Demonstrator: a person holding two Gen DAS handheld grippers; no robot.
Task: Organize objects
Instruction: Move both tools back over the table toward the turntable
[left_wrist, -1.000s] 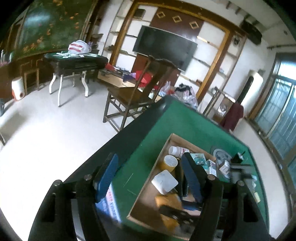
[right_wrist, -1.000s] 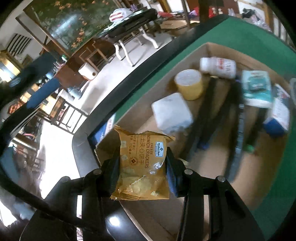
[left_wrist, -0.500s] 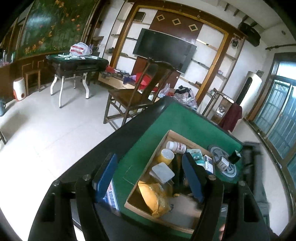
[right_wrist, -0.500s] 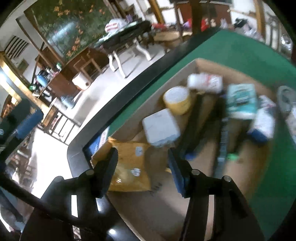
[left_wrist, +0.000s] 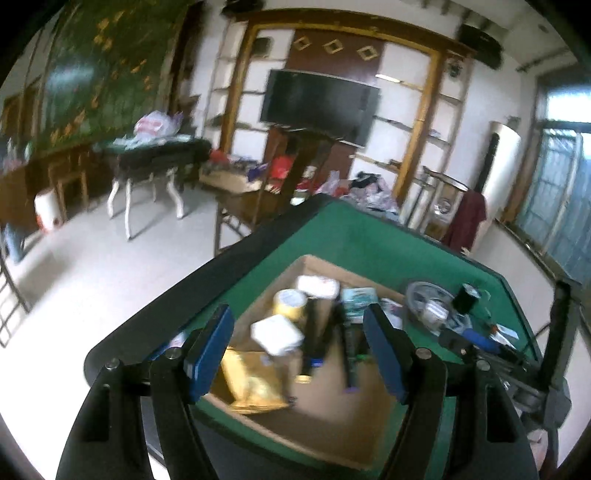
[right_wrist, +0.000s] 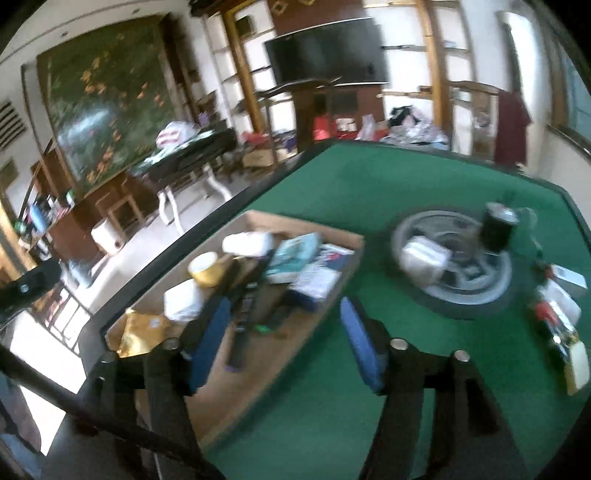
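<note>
**benchrat:** Cardboard box (right_wrist: 334, 240) on the green felt table (right_wrist: 369, 177) is getting crowded. Yellow cracker packet (left_wrist: 255, 384) lies in its near corner, lower middle of the left wrist frame, touching the white square pad (left_wrist: 275, 332) just above it. Right gripper (right_wrist: 284, 339) has nothing between its blue pads and the jaws are opening wider; it sits low centre of its own frame, over the box's right edge.

**umi_fan:** So what's the worry? Looks parked.

**benchrat:** Few things, all guesses. The packet looks like it leans partly on the box wall, so a nudge could tip it out onto the table's black rim. And the dark long things in the middle of the box (too blurred to name) are stacked loose, so anything dropped on top could slide.

**umi_fan:** Left gripper (left_wrist: 299, 347)?

**benchrat:** Jaws apart, empty, hanging over the box in the bottom half of its frame. If it goes down from there it could land on the tape roll (left_wrist: 290, 301) or the pad and shove them around.

**umi_fan:** And the rest of the pile?

**benchrat:** Right of the right wrist frame: round metal tray (right_wrist: 458, 295) with a white box (right_wrist: 424, 258) and a black cylinder (right_wrist: 496, 227) on it. The cylinder stands upright, so a fast reach could clip it. Both views are smeared, so aiming now is a gamble.
</note>
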